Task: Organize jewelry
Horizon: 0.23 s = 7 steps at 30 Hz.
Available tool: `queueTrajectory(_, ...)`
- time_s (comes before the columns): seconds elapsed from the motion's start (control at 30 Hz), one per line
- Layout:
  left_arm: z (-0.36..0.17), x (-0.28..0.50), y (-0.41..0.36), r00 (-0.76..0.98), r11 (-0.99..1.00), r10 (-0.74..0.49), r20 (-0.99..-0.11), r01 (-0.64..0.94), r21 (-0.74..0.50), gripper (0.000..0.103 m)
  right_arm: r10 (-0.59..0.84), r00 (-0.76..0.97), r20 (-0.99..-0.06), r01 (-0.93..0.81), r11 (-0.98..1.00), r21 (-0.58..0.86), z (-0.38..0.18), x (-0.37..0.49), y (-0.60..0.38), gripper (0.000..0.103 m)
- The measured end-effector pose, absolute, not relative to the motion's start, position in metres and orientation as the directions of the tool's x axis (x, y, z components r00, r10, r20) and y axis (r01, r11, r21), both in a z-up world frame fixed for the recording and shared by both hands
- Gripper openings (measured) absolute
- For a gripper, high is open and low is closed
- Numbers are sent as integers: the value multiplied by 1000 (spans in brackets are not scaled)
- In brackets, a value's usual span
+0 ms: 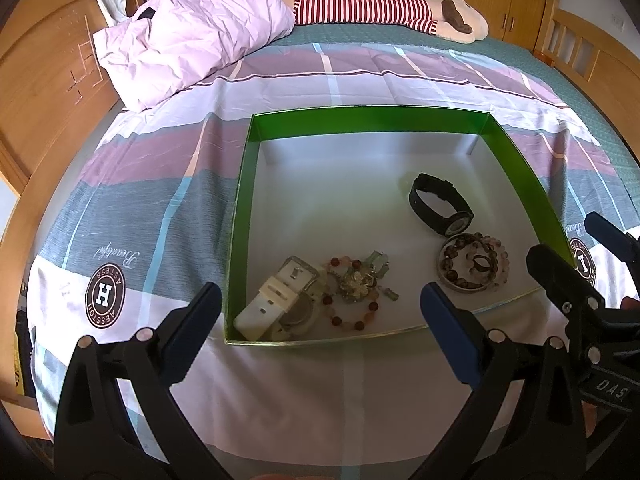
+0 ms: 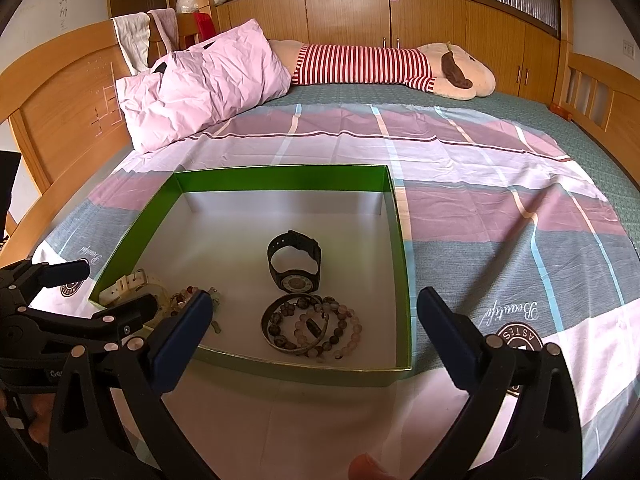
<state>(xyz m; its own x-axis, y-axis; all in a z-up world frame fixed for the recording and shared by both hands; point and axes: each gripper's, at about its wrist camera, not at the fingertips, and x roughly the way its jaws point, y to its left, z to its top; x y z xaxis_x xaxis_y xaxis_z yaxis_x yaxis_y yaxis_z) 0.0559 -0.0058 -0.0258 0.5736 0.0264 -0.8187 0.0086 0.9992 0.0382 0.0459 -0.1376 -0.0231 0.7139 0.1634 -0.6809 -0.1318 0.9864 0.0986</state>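
A shallow green box (image 1: pixel 245 184) (image 2: pixel 402 240) with a pale floor lies on the bed. Inside it a black watch (image 1: pixel 440 204) (image 2: pixel 294 266) lies toward the right, with a pile of beaded bracelets and a metal bangle (image 1: pixel 472 262) (image 2: pixel 312 328) in front of it. At the near left corner are a white watch (image 1: pixel 276 304) (image 2: pixel 120 286) and a red-beaded bracelet with a flower charm (image 1: pixel 354 288) (image 2: pixel 188 294). My left gripper (image 1: pixel 320 328) is open in front of the box, empty. My right gripper (image 2: pixel 314 332) is open too, hovering above the box's near right edge.
A pink pillow (image 1: pixel 188 36) (image 2: pixel 200 88) and a long plush toy in a red-striped shirt (image 1: pixel 384 6) (image 2: pixel 380 64) lie at the far side of the bed. The wooden headboard (image 1: pixel 40 92) is on the left. Plaid sheet (image 2: pixel 500 208) stretches right of the box.
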Motion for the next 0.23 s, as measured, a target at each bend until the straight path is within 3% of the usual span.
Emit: queueTrajectory(0.23, -26, 58, -5, 566, 999, 22, -824, 7, 32, 101, 163, 715, -680, -134, 986, 97, -24, 46, -140, 102)
